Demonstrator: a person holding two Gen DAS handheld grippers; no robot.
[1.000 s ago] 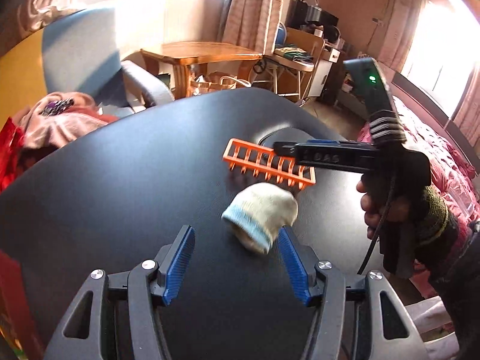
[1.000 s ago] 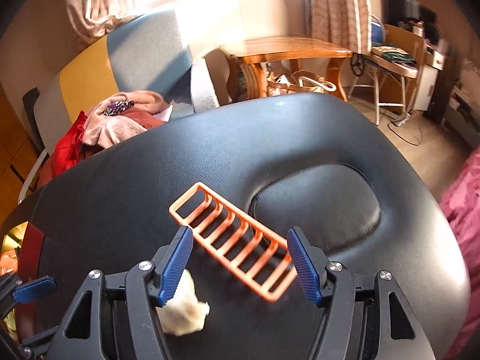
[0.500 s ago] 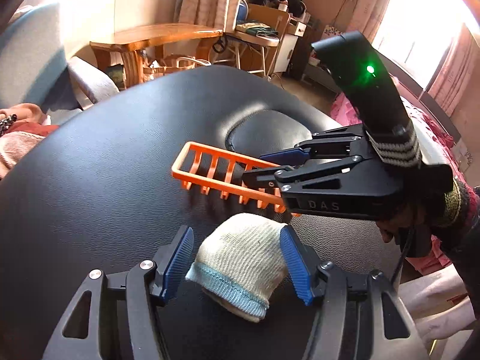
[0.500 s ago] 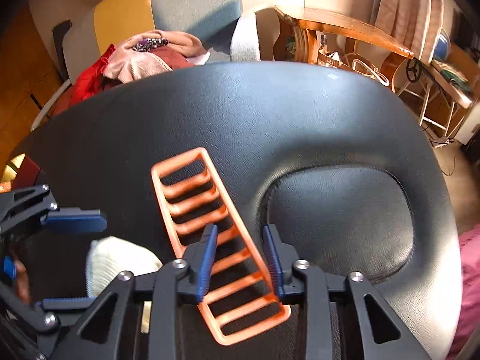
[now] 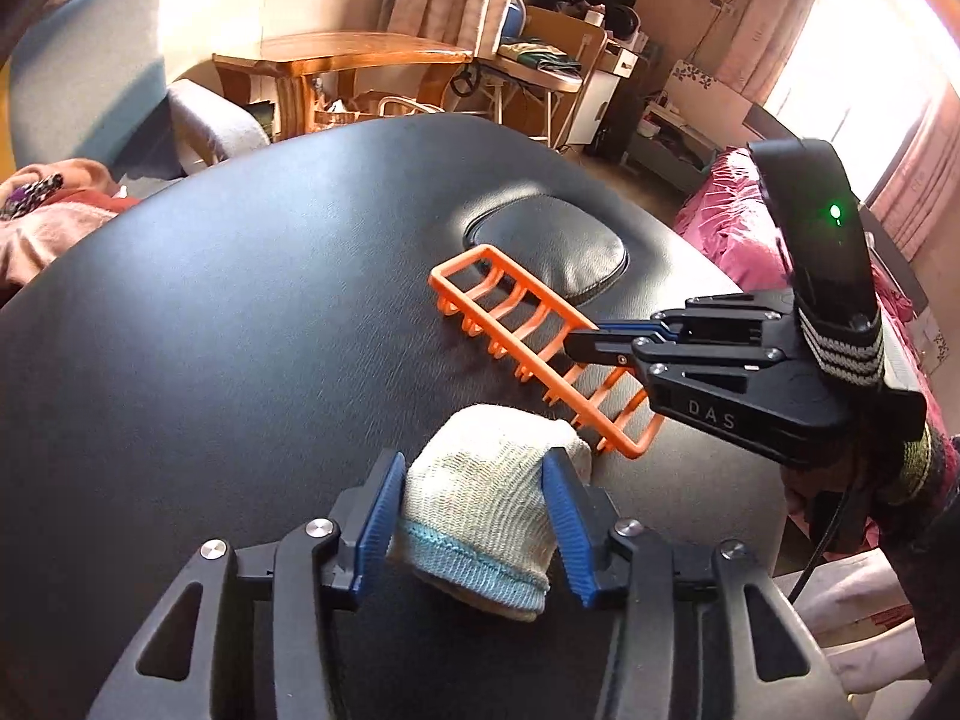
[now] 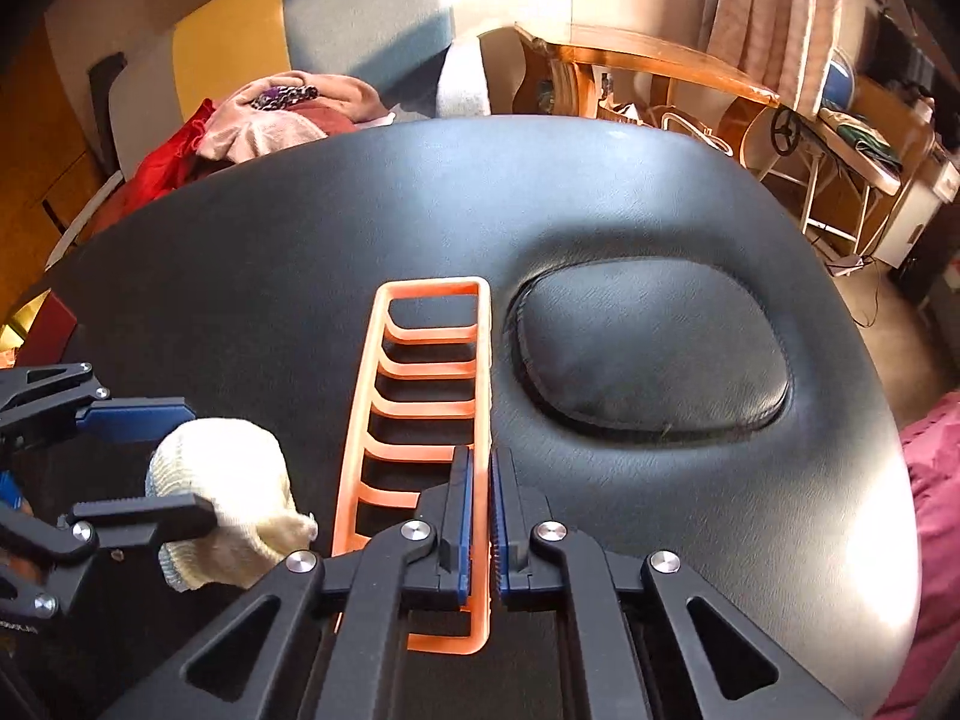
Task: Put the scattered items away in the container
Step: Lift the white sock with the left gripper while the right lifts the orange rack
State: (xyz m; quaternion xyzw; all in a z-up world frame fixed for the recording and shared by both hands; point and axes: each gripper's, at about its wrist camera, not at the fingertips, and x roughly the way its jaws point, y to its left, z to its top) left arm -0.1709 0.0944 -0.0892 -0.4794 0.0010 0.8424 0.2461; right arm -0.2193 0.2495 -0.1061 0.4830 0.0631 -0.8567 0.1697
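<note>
Both wrist cameras looked steeply down, close over the black table [image 5: 240, 360]; both views shared the rack [image 5: 516, 336] and sock [image 6: 222, 480].

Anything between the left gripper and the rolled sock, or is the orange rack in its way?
Nothing blocks it. The rolled sock already sits between the fingers of the left gripper, whose jaws are closing on it. The orange rack lies beyond the sock, with one rail clamped by the right gripper.
</note>
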